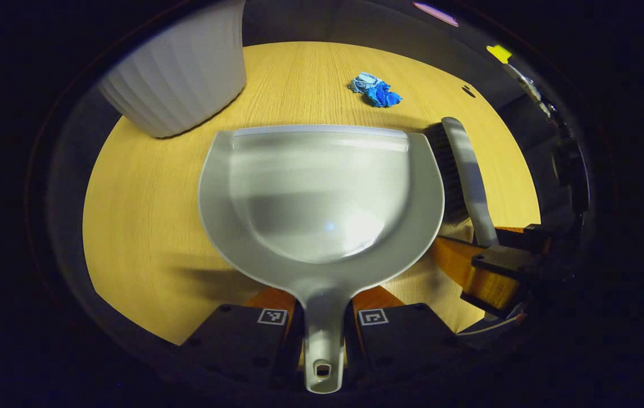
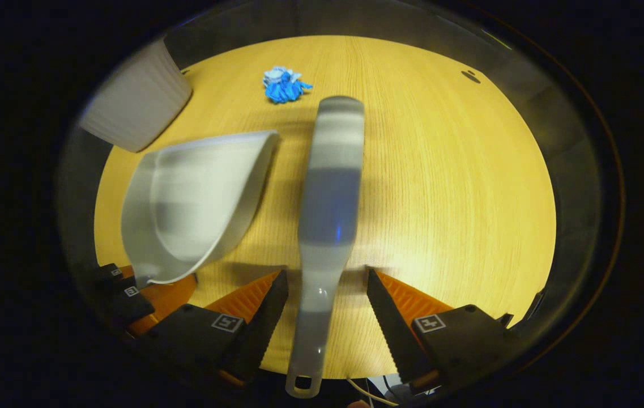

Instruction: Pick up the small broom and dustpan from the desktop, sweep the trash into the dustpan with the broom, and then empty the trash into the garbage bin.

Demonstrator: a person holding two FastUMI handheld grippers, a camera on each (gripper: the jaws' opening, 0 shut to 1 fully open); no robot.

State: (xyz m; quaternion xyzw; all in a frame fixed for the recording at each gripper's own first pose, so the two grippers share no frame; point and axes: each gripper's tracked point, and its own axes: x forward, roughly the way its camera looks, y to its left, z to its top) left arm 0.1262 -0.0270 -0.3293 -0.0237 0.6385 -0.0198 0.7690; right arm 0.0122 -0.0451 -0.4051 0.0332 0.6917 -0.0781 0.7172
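Dustpan handle sits clamped in the left gripper; broom handle lies between the right gripper's spread fingers, untouched. Trash lies toward the desk's far edge, bin at far left.

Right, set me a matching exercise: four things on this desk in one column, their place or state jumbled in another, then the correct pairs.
Things:
1. dustpan
2. broom
3. blue trash
4. white bin

Place or state:
A. crumpled on the table, untouched
B. handle between the open right gripper jaws
C. handle clamped in the left gripper
D. standing at the far left edge

Pairs: 1-C, 2-B, 3-A, 4-D
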